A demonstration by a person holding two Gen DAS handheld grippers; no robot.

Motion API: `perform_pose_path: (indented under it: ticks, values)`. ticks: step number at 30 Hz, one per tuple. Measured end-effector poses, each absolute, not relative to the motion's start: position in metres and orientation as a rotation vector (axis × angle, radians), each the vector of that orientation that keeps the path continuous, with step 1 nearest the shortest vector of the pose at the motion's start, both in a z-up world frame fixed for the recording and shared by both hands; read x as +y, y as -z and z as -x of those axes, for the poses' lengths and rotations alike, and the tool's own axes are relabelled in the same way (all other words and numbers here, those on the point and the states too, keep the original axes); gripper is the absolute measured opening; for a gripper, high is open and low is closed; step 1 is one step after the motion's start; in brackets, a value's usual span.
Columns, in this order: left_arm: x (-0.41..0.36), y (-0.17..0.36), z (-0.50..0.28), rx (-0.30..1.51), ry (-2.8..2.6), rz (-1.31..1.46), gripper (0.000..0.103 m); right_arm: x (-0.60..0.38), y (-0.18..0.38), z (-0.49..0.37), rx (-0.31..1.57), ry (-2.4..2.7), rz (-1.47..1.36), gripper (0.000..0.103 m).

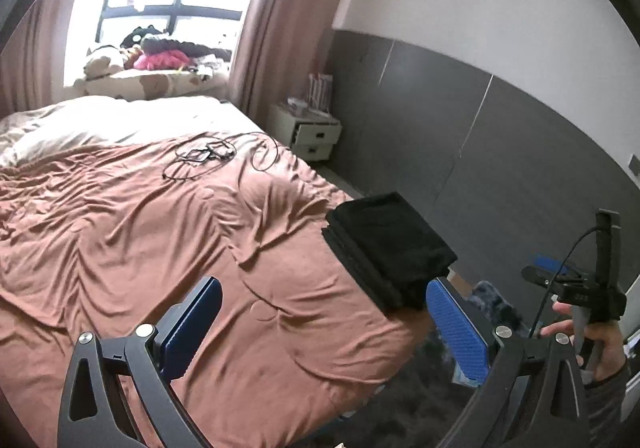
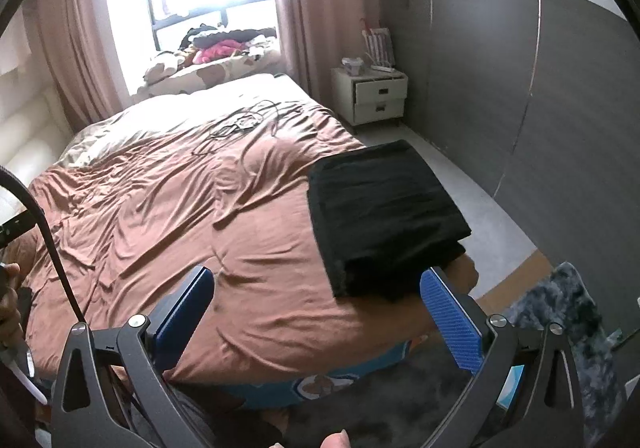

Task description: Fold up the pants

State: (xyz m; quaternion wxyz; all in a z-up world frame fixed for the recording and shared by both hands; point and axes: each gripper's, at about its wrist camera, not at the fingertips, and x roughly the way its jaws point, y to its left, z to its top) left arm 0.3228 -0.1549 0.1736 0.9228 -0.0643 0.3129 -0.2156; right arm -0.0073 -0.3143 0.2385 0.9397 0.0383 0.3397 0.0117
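Observation:
The black pants (image 1: 388, 248) lie folded into a thick rectangular stack on the near right corner of the bed's brown cover (image 1: 140, 232). In the left wrist view my left gripper (image 1: 324, 312) stands open over the cover, to the near left of the stack, with nothing between its blue pads. The right wrist view shows the same stack of pants (image 2: 384, 216) just beyond the right pad (image 2: 452, 320). My right gripper (image 2: 320, 308) is wide open and empty above the bed's edge. Neither gripper touches the pants.
Tangled black cables and a small device (image 1: 216, 156) lie mid-bed. A white nightstand (image 2: 372, 100) stands by the grey wall panels. Plush toys and clothes (image 1: 152, 56) crowd the windowsill. A dark shaggy rug (image 2: 560, 328) covers the floor. A hand (image 1: 600, 344) holds the other gripper's handle.

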Motion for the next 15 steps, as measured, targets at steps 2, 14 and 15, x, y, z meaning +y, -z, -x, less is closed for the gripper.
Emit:
perform_pose_path:
  ticks: [2, 14, 15]
  values:
    - [-0.145, -0.174, -0.308, 0.629, 0.428, 0.12, 0.103, -0.31, -0.239, 0.018, 0.683, -0.031, -0.086, 0.103]
    - [-0.109, -0.176, -0.233, 0.566, 0.39, 0.124, 0.103, -0.286, -0.234, 0.072, 0.62, -0.08, -0.067, 0.103]
    - [-0.106, -0.176, -0.227, 0.559, 0.388, 0.127, 0.103, -0.283, -0.233, 0.077, 0.614, -0.085, -0.06, 0.103]
